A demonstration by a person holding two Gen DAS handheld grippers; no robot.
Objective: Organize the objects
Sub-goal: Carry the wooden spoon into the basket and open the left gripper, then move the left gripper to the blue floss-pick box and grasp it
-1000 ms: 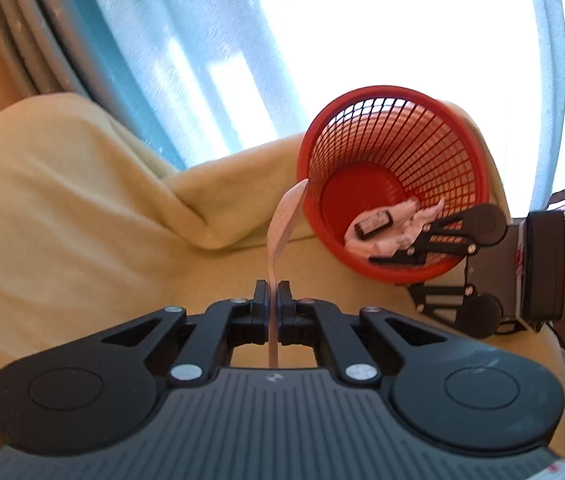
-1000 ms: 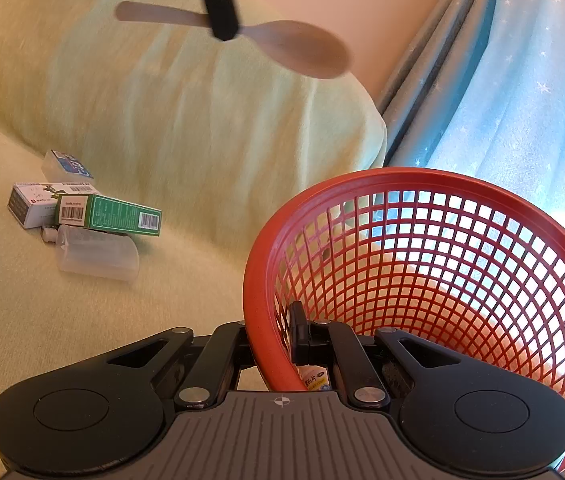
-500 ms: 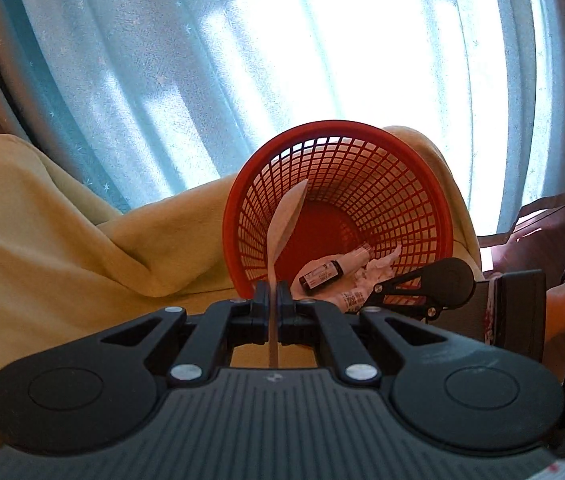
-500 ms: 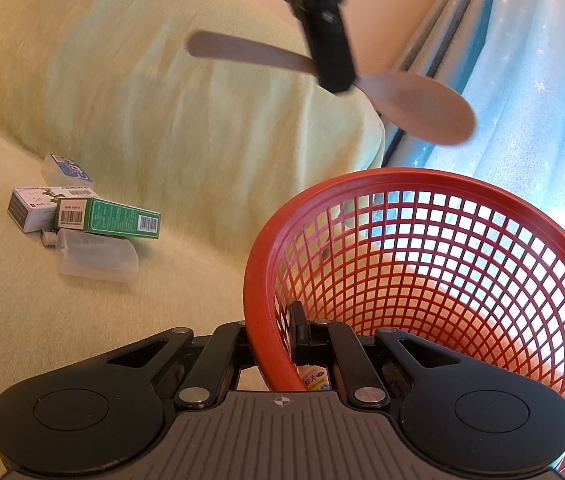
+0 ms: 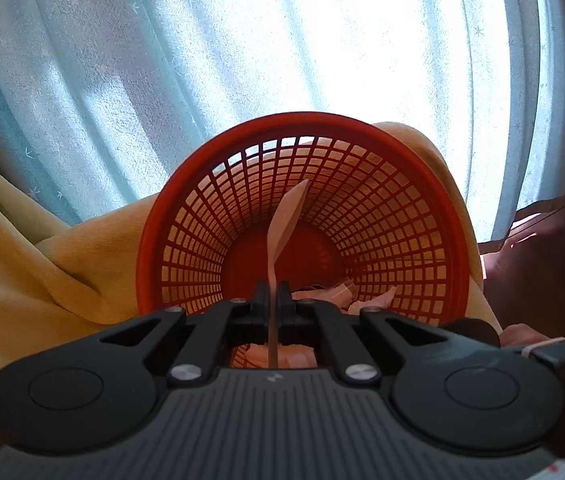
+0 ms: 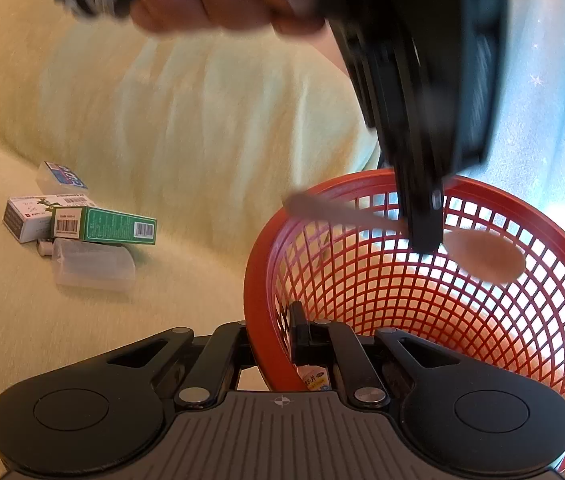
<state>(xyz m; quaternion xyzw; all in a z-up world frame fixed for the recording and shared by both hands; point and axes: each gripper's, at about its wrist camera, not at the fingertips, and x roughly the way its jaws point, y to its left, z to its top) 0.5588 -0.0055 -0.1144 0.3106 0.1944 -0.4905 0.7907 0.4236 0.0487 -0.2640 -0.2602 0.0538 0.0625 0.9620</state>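
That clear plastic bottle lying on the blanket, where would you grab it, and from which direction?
Probably from above, jaws across the middle of the clear bottle. It lies on its side on the yellow blanket, so the round body is exposed on top. The green box sits close along its far side and the small white cap points left, so the ends offer less room.

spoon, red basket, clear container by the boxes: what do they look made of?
Spoon: looks like wood, matte pale tan, thin flat handle; blur hides any grain, so not certain.
Red basket: moulded plastic, slightly glossy, uniform lattice wall with a solid rim.
Clear container: translucent frosted plastic, probably; milky see-through body, soft sheen.
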